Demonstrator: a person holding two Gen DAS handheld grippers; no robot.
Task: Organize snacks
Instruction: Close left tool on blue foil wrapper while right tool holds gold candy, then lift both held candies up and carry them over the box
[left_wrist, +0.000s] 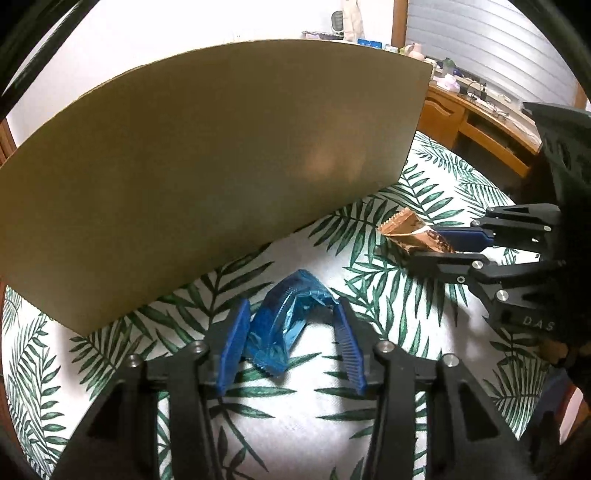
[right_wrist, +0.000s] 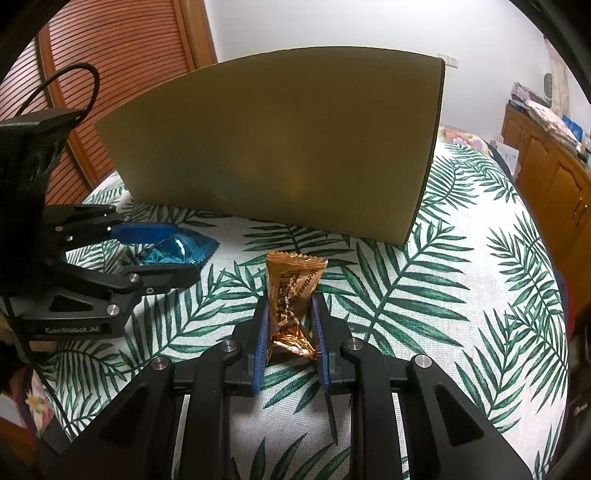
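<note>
Snacks lie on our leaf-print desk (right_wrist: 424, 295) before a tall cardboard box (right_wrist: 280, 155). Our right gripper (right_wrist: 290, 332) has its fingers clamped on the copper-wrapped bar (right_wrist: 291, 291). Our left gripper (left_wrist: 291, 332) holds the crumpled blue wrapper (left_wrist: 284, 325) between its fingers; the left pad touches it, the right pad's contact we cannot tell.

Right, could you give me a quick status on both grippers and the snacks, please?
Left gripper around blue wrapper. Right gripper shut on orange snack. Cardboard box stands close ahead.
</note>
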